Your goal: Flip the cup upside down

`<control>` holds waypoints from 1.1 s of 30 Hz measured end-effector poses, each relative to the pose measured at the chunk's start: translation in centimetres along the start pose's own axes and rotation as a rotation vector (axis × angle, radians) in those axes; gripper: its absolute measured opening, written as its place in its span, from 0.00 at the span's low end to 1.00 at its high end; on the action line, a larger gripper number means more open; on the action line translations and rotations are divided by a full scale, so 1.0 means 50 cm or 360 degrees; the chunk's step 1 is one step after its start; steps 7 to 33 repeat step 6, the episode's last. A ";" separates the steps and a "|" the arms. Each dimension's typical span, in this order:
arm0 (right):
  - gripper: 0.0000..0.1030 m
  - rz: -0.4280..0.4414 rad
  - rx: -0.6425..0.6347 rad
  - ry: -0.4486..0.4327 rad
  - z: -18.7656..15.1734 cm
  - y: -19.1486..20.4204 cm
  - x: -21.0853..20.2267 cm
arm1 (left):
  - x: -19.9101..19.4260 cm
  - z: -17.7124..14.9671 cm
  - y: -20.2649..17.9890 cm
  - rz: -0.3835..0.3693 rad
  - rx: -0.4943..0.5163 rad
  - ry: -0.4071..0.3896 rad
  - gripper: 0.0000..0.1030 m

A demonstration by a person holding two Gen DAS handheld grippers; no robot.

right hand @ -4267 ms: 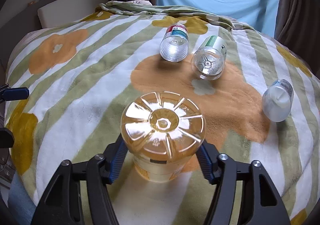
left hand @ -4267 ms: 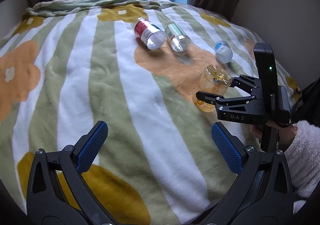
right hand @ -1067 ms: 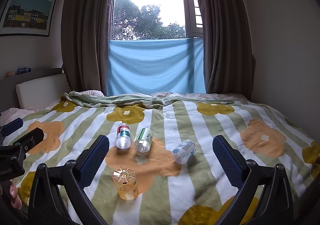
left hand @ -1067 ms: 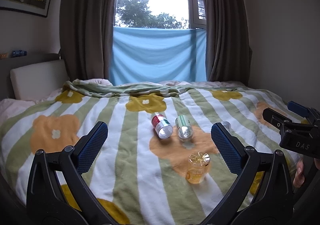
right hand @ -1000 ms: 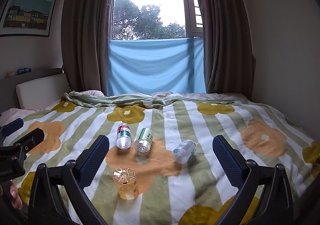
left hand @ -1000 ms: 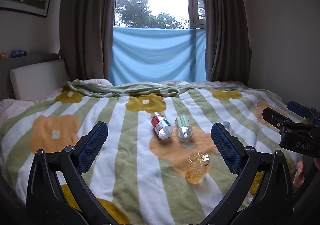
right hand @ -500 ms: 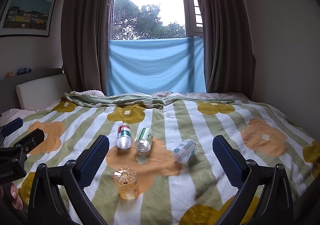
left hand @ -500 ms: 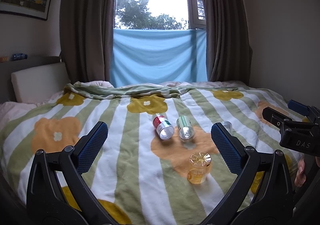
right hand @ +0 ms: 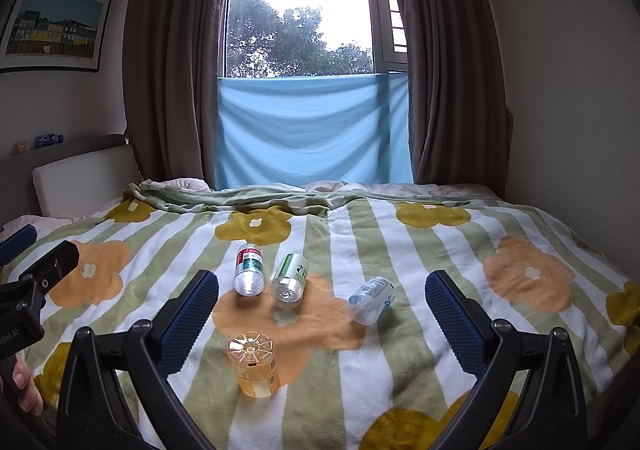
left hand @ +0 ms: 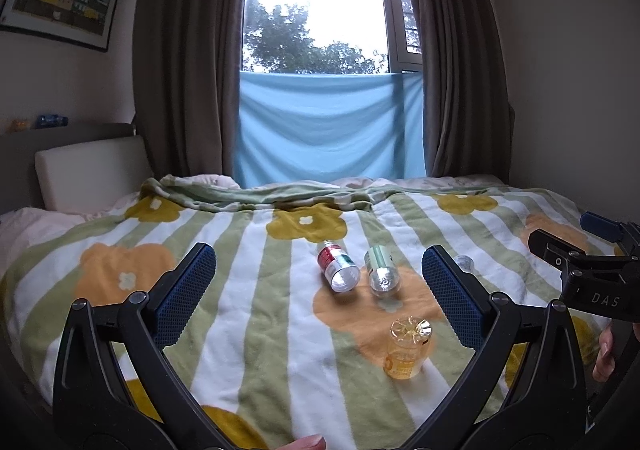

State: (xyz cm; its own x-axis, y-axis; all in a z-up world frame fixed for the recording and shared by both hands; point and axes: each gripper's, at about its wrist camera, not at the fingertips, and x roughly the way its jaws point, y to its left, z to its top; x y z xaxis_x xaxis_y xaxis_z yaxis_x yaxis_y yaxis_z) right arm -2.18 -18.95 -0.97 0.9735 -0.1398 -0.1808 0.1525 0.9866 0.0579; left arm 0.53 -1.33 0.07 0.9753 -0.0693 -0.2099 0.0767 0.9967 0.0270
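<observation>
Your amber cup stands upside down, base up, on the bed's flowered blanket, just in front of three bottles lying on their sides. Your left tongs and right tongs both gape wide, holding nothing, well clear of the cup.

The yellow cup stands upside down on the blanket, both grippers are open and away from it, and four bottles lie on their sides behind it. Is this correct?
Not quite: only three bottles lie behind the yellow cup, not four. The right wrist view shows them: the red-label bottle, the green-label bottle and the blue-label bottle. The rest holds: the cup stands upside down on the blanket, and the left gripper and right gripper are open, away from it.
</observation>
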 end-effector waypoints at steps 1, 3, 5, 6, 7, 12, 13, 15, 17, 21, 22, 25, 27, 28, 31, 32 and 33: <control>1.00 0.0000 0.0002 0.0000 0.000 0.004 0.000 | 0.002 -0.001 0.000 0.0006 -0.0004 0.0007 1.00; 1.00 -0.0001 0.0003 -0.0002 0.000 0.002 0.000 | 0.003 -0.002 0.001 -0.0007 -0.0002 0.0010 1.00; 1.00 0.0001 0.0001 0.0004 0.000 0.002 0.001 | 0.001 -0.002 0.001 0.0005 -0.0008 -0.0003 1.00; 1.00 0.0000 0.0001 0.0002 0.000 -0.001 0.000 | 0.001 -0.001 0.001 0.0008 -0.0010 -0.0004 1.00; 1.00 0.0000 0.0001 0.0002 0.000 -0.001 0.000 | 0.001 -0.001 0.001 0.0008 -0.0010 -0.0004 1.00; 1.00 0.0000 0.0001 0.0002 0.000 -0.001 0.000 | 0.001 -0.001 0.001 0.0008 -0.0010 -0.0004 1.00; 1.00 0.0000 0.0001 0.0002 0.000 -0.001 0.000 | 0.001 -0.001 0.001 0.0008 -0.0010 -0.0004 1.00; 1.00 0.0000 0.0001 0.0002 0.000 -0.001 0.000 | 0.001 -0.001 0.001 0.0008 -0.0010 -0.0004 1.00; 1.00 0.0000 0.0001 0.0002 0.000 -0.001 0.000 | 0.001 -0.001 0.001 0.0008 -0.0010 -0.0004 1.00; 1.00 0.0000 0.0001 0.0002 0.000 -0.001 0.000 | 0.001 -0.001 0.001 0.0008 -0.0010 -0.0004 1.00; 1.00 0.0000 0.0001 0.0002 0.000 -0.001 0.000 | 0.001 -0.001 0.001 0.0008 -0.0010 -0.0004 1.00; 1.00 0.0000 0.0001 0.0002 0.000 -0.001 0.000 | 0.001 -0.001 0.001 0.0008 -0.0010 -0.0004 1.00; 1.00 0.0000 0.0001 0.0002 0.000 -0.001 0.000 | 0.001 -0.001 0.001 0.0008 -0.0010 -0.0004 1.00; 1.00 0.0000 0.0001 0.0002 0.000 -0.001 0.000 | 0.001 -0.001 0.001 0.0008 -0.0010 -0.0004 1.00; 1.00 0.0000 0.0001 0.0002 0.000 -0.001 0.000 | 0.001 -0.001 0.001 0.0008 -0.0010 -0.0004 1.00; 1.00 0.0000 0.0001 0.0002 0.000 -0.001 0.000 | 0.001 -0.001 0.001 0.0008 -0.0010 -0.0004 1.00; 1.00 0.0000 0.0001 0.0002 0.000 -0.001 0.000 | 0.001 -0.001 0.001 0.0008 -0.0010 -0.0004 1.00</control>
